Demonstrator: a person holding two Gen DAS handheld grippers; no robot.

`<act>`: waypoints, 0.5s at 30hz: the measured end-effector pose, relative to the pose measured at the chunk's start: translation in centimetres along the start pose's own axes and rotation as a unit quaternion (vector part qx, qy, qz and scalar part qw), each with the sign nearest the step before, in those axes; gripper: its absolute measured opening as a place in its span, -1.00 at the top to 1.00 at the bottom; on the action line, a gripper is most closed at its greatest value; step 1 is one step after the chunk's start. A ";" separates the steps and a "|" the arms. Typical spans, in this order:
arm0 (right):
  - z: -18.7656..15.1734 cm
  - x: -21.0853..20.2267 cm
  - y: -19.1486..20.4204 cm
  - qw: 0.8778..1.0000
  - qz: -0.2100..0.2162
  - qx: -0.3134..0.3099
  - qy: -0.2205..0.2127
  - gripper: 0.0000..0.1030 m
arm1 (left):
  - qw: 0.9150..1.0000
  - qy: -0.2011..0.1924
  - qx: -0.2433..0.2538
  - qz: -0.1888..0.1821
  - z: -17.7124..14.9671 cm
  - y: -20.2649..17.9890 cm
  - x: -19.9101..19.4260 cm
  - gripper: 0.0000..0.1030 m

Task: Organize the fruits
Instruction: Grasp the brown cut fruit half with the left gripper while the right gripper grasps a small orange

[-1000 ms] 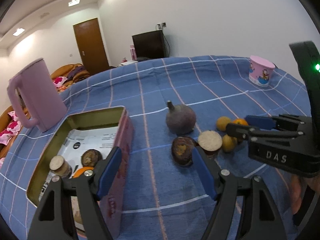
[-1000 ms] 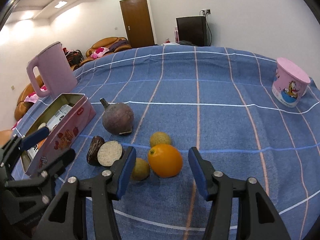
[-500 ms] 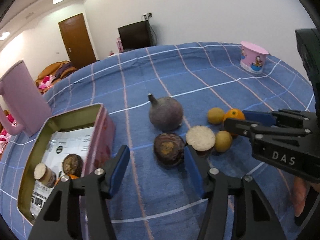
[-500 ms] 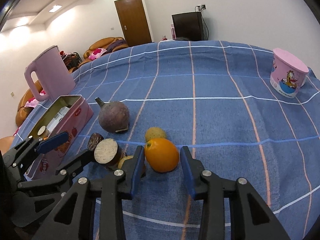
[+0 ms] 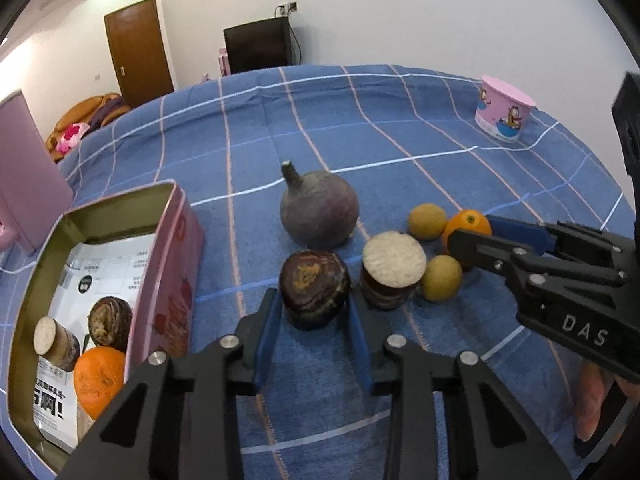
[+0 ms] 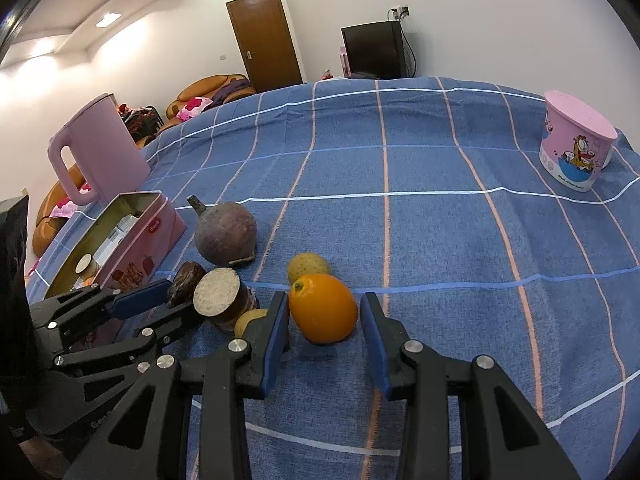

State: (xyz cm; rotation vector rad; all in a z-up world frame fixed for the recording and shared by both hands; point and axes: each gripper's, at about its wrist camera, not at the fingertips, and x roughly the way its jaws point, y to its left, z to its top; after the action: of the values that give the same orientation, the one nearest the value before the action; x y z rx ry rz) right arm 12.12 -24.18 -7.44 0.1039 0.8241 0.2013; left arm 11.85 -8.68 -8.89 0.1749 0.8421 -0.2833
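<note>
the left gripper (image 5: 314,312) has just closed and now clamps a dark brown cut fruit piece (image 5: 314,280) on the blue checked tablecloth (image 5: 360,140). the right gripper (image 6: 325,316) flanks an orange (image 6: 323,307), its left pad touching while the right one stands apart.

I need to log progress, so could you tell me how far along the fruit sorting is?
Done: three pieces, including an orange, lie in the pink tin. In hand: the left gripper is shut on a dark cut piece; the right gripper brackets another orange. Left: four more pieces on the blue cloth.
</note>
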 end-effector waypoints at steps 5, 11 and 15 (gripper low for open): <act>-0.1 -0.3 0.1 1.000 0.003 -0.005 -0.007 0.26 | 1.000 -0.017 -0.003 0.005 0.0 0.2 -0.6 0.34; -0.2 -0.9 0.5 1.000 0.003 -0.017 -0.020 0.28 | 1.000 -0.030 -0.008 0.006 0.0 0.5 -1.0 0.35; -0.2 -1.1 0.8 0.999 0.001 -0.022 -0.026 0.32 | 0.999 -0.043 -0.010 0.005 -0.1 0.7 -1.6 0.39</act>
State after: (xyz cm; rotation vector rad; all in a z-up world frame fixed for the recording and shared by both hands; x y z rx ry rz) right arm 11.18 -23.63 -6.66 0.0694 0.7668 0.2183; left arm 10.98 -7.72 -7.73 0.1477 0.7584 -0.2723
